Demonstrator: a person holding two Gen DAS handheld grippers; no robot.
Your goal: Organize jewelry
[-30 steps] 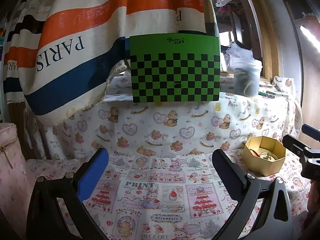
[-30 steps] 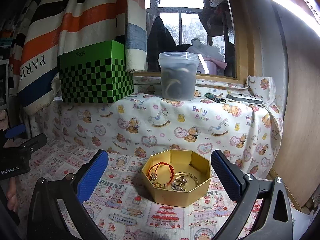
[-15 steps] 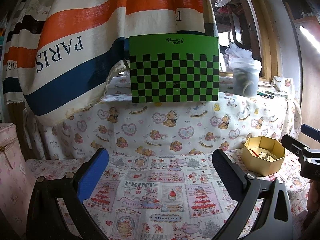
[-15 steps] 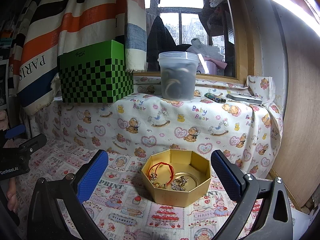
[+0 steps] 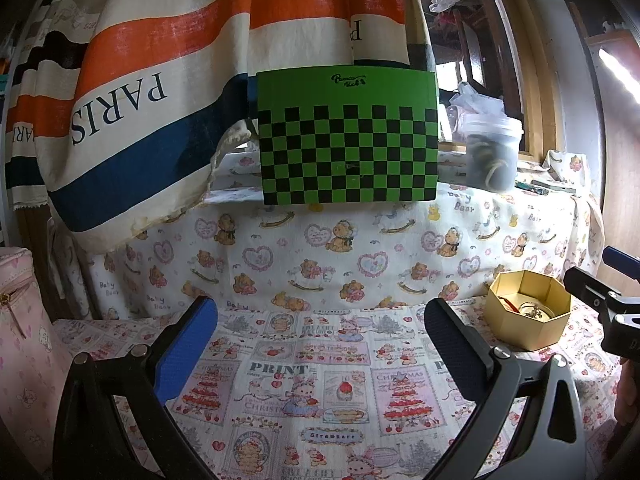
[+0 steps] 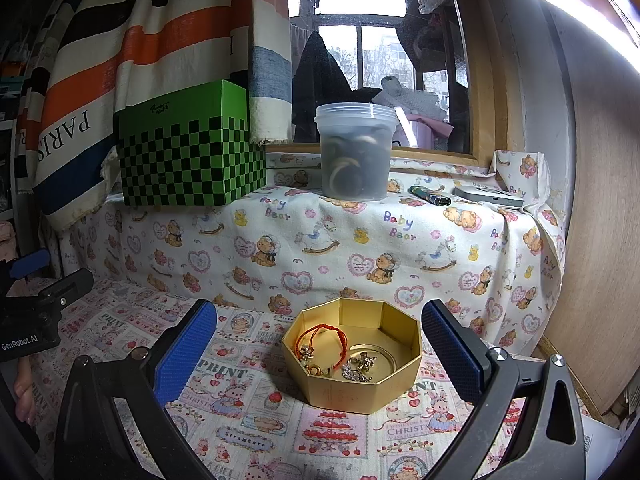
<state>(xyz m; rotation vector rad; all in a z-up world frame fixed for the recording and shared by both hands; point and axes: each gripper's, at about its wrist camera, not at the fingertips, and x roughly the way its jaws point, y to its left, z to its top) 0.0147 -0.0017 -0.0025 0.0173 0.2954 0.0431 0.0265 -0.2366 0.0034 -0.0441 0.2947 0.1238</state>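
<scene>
A gold octagonal box [image 6: 384, 394] sits on the patterned cloth, holding a red cord bracelet [image 6: 320, 334] and a tangle of silver and gold jewelry [image 6: 360, 366]. My right gripper [image 6: 320, 350] is open, its blue pads spread to either side of the box and a little short of it. The same box [image 5: 524, 330] shows at the right in the left wrist view, beside the right gripper's black body [image 5: 600, 304]. My left gripper [image 5: 320, 344] is open above bare cloth, with nothing between its fingers.
A green checkered box [image 6: 188, 156] and a lidded plastic tub [image 6: 354, 152] stand on the raised cloth-covered ledge behind. A lighter [image 6: 430, 196] and a flat grey device [image 6: 488, 196] lie near the tub. A pink bag [image 5: 24, 344] is at far left, a wooden panel [image 6: 600, 240] at right.
</scene>
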